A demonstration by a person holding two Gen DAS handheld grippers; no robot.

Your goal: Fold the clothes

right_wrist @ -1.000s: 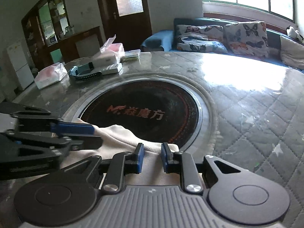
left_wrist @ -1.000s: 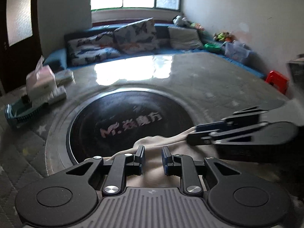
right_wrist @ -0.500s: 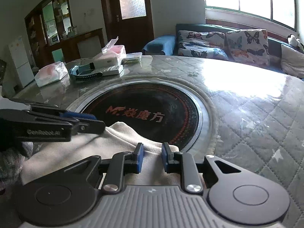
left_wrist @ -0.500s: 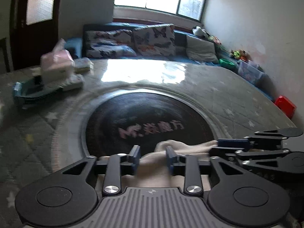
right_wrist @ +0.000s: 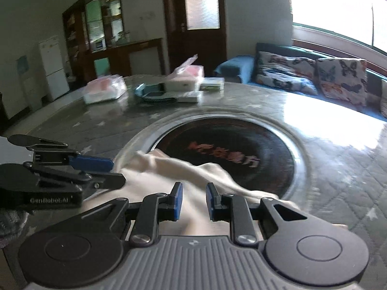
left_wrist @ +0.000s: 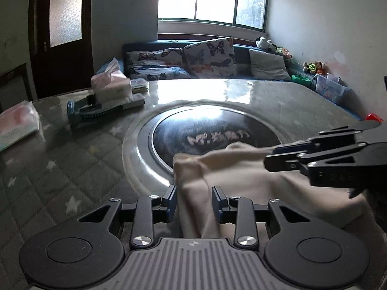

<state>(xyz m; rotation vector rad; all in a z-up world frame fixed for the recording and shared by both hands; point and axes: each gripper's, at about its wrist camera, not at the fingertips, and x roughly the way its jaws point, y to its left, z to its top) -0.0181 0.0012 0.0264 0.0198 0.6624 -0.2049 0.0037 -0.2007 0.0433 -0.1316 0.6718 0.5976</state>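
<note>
Tissue packs (right_wrist: 104, 91), a blue tray (right_wrist: 150, 94) and a tissue box (right_wrist: 185, 78) are seen at the far left of the quilted worktop (left_wrist: 60, 169), well apart from the cream garment (left_wrist: 232, 169), which is bunched at the near rim of the round black inset (right_wrist: 241, 149). Left tongs (left_wrist: 194, 201) and right tongs (right_wrist: 194, 199) are held level, side by side at the near edge. Both pairs of fingers are parted with cloth lying between them; an actual grip cannot be told.
</note>
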